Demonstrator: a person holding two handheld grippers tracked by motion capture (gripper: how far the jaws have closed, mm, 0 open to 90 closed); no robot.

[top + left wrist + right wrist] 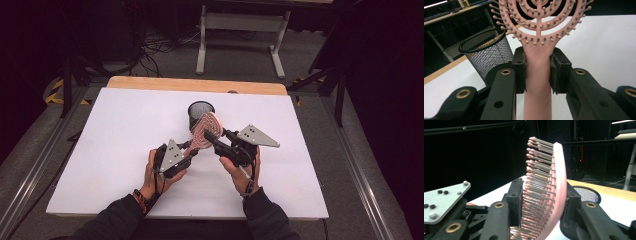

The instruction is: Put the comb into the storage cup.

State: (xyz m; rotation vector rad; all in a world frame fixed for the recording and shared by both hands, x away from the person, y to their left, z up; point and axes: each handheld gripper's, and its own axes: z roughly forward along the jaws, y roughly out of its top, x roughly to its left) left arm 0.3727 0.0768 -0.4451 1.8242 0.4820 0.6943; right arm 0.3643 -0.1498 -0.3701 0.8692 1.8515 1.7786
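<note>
Just in front of the black mesh pen cup (201, 113), on the person's side of it, a pink vented hairbrush (206, 131) is being held above the table between both grippers. Its handle is being clamped by the left gripper (538, 72), whose jaws are pressed against either side of the handle just below the bristled head. The head itself is being pinched by the right gripper (541, 205), one jaw being set on the bristle tips and the other against the smooth back, so the jaws are closed on the brush.

The step in hand is being read as a hand-over or re-grip: the brush is being carried by two grips at once, close beside the cup, tilted with its head toward the cup's rim. Judged from this, one of the two grips is being readied for release, probably the left one on the handle, so that the brush can be turned and lowered handle-first into the cup. Care is being called for there: the bristles give under pressure, so the grip on the head may slip, and the light cup may be tipped if its rim is struck.

Under the cup, a white board (125, 145) is being used as the work surface, laid over a wooden tabletop (195, 85) whose edge is showing beyond the cup. Farther behind the cup, a grey floor with cables (160, 47) and the white legs of another table (240, 30) are being seen in a dark room.
</note>
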